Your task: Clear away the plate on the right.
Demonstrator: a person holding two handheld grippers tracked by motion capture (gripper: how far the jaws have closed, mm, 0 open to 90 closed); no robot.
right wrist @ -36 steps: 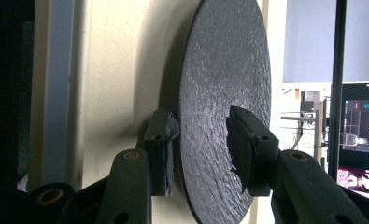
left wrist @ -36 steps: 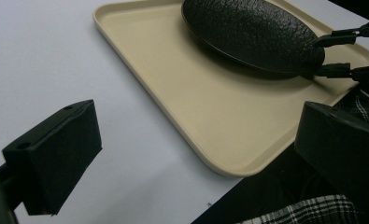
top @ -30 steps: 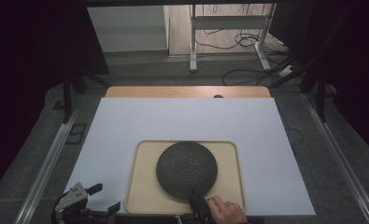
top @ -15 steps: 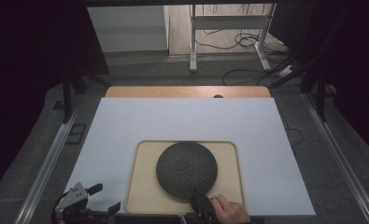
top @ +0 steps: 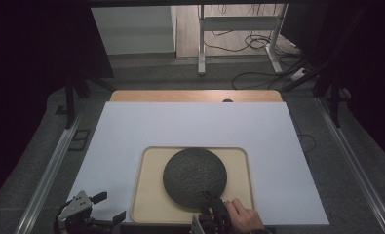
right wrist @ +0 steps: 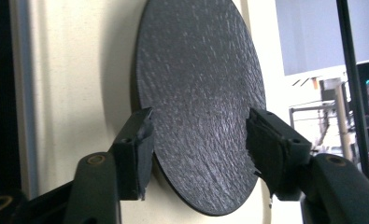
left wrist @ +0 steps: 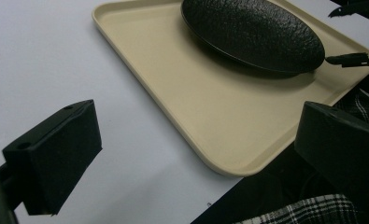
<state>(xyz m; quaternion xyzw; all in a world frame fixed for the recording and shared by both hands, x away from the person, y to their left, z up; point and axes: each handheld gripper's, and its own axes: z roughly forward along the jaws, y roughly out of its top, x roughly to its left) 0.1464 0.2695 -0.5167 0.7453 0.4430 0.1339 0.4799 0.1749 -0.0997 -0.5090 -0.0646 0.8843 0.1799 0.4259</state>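
A round black textured plate (top: 195, 175) lies on a beige tray (top: 148, 195) near the table's front edge. My right gripper (top: 212, 204) is at the plate's near rim, with a hand (top: 243, 219) behind it. In the right gripper view the plate (right wrist: 196, 70) stands edge-in between the jaws of the right gripper (right wrist: 198, 135). One jaw sits under the rim by the tray (right wrist: 70, 70), the other stands off the top face. These jaws have just been opening. My left gripper (top: 109, 206) rests open at the front left, with the tray (left wrist: 196, 102) and plate (left wrist: 252, 28) beyond it.
A white sheet (top: 190, 126) covers the table, with a wooden strip (top: 195, 96) along its far edge. Metal rails (top: 48, 170) run down both sides. Cables and a stand's legs (top: 239, 44) lie on the floor beyond. Plaid cloth (left wrist: 313, 210) shows at the near edge.
The right gripper's jaws at the plate's near rim look a little wider apart, and the hand has shifted slightly. The left gripper and the plate have not moved.
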